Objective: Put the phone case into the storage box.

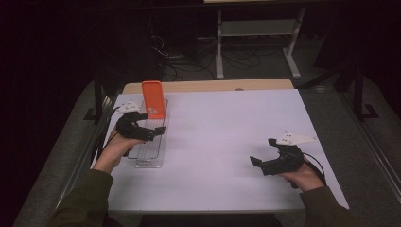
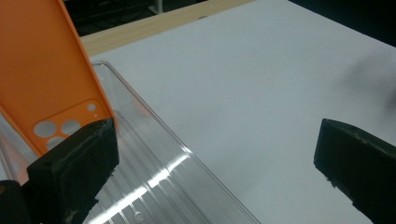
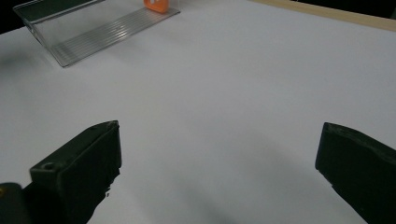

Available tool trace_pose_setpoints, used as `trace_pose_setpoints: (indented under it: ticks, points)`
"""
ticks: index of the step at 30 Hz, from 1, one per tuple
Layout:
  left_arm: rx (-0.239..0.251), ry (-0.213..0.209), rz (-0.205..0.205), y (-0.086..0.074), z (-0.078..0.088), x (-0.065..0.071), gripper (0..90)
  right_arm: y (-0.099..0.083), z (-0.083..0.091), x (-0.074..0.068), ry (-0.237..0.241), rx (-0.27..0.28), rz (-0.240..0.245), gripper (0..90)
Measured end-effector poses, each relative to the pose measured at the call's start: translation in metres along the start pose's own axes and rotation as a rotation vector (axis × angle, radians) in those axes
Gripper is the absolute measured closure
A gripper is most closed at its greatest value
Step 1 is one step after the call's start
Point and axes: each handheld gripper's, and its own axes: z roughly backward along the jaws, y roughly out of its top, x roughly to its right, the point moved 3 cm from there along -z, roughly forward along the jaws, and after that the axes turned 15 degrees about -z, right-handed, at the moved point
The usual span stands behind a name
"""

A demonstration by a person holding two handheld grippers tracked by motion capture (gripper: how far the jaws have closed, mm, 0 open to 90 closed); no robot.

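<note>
Dark surroundings and tangled cables are seen behind a white-topped bench (image 1: 222, 142) with a pale wooden strip along its far edge. At the left of the high view a clear plastic tray (image 1: 150, 146) is laid lengthwise on the bench, and an orange phone case (image 1: 153, 98) is stood upright at its far end, leaning slightly, its lower end with the camera cut-outs resting in the tray.

The left gripper (image 1: 149, 128) is held over the tray, its jaws spread wide and nothing pinched; in the left gripper view one jaw is seen just beside the case's lower edge, though contact cannot be confirmed. The right gripper (image 1: 263, 152) is kept low at the lower right of the high view, well apart from the tray, its jaws likewise spread and empty.

A knock is judged the main risk: the case is propped only loosely, so it could be tipped flat or pushed out by a careless jaw. The light tray could also be slid across the smooth bench if it is nudged sideways.

The case is seen as thin, matte and flexible-looking.
</note>
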Motion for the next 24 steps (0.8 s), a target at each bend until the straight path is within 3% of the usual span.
trace_pose_setpoints:
  ticks: [9, 24]
  points:
    - [0.037, -0.045, -0.013, -0.011, 0.005, 0.018, 0.0, 0.007, 0.000, -0.004, 0.019, 0.010, 0.015, 0.0]
    - [0.040, -0.095, -0.059, -0.028, 0.008, 0.044, 0.0, 0.012, 0.003, -0.006, 0.030, 0.018, 0.021, 0.0]
